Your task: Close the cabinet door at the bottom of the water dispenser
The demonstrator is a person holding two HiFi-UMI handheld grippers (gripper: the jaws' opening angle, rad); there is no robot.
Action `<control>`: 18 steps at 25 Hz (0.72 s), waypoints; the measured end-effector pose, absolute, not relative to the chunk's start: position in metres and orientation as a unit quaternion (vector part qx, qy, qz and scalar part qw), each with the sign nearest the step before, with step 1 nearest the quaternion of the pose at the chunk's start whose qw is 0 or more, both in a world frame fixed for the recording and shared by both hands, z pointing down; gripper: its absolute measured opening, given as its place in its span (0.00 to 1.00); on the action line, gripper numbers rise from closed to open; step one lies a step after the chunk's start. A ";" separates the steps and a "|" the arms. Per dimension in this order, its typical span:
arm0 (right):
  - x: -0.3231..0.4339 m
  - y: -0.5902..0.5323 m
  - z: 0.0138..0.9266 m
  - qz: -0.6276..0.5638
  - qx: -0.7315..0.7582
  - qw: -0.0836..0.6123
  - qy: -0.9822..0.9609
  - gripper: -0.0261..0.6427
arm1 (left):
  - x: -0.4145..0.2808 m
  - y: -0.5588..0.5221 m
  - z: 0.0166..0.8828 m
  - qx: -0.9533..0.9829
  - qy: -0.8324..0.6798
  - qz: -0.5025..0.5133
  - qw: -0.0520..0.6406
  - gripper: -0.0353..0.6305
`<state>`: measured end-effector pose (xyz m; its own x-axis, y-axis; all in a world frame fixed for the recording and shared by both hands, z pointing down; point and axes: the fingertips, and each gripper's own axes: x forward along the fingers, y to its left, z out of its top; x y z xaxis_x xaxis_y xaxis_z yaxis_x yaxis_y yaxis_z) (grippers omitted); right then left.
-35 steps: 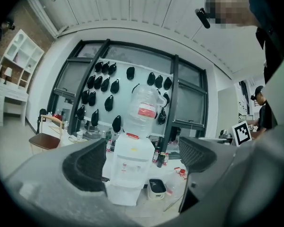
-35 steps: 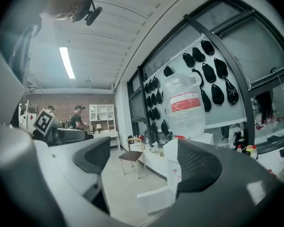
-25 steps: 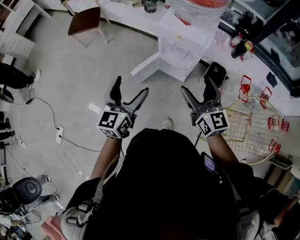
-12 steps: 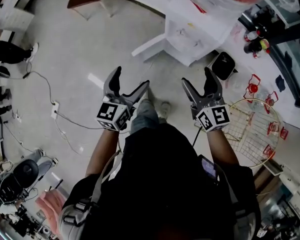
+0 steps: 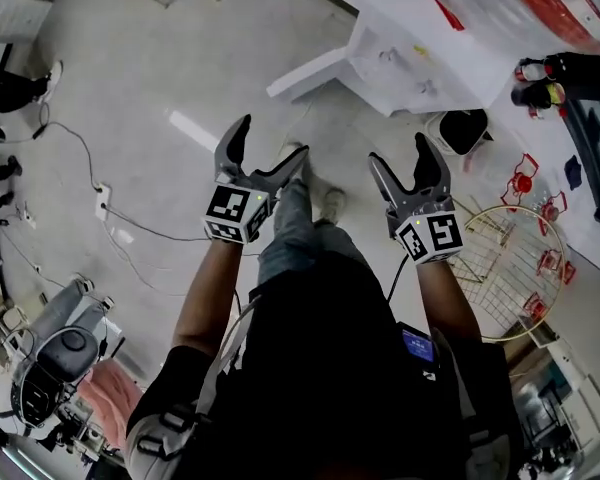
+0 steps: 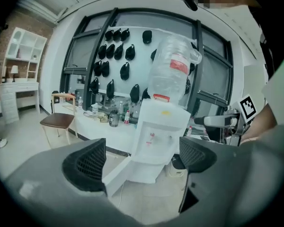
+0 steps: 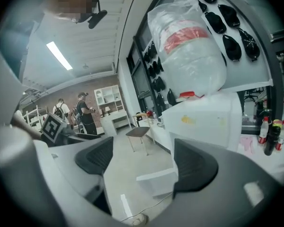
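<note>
head camera downward, others forward (dispenser (image 6: 157, 126) shared)

**Cabinet door stands open**

We see the white water dispenser (image 6: 157, 135) standing upright on the floor (image 6: 146, 200), with a clear water bottle (image 6: 173, 65) bearing a red label upended on top. At its base the white cabinet door (image 6: 114, 173) hangs wide open, swung out leftward, its free edge well clear of the body.

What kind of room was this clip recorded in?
Likely a shared lab or workshop office: a white water dispenser with its bottle, a cluttered counter, and a power strip on the floor.
</note>
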<state>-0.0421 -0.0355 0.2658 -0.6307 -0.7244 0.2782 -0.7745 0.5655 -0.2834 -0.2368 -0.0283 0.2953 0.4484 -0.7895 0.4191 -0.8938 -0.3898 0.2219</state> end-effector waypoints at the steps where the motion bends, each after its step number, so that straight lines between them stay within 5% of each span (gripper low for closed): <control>1: -0.048 -0.040 0.277 0.195 0.424 0.071 -0.881 0.64 | -0.240 -0.033 0.308 0.824 -0.507 0.132 0.214 0.78; 18: -0.112 -0.067 0.469 0.217 0.400 0.154 -0.877 0.58 | -0.297 -0.060 0.519 0.811 -0.480 0.186 0.277 0.78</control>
<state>-0.1118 -0.0666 0.4689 -0.6320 -0.6349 0.4444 -0.7688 0.5858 -0.2565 -0.2968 -0.0595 0.5190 0.4693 -0.6757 0.5685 -0.8823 -0.3853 0.2703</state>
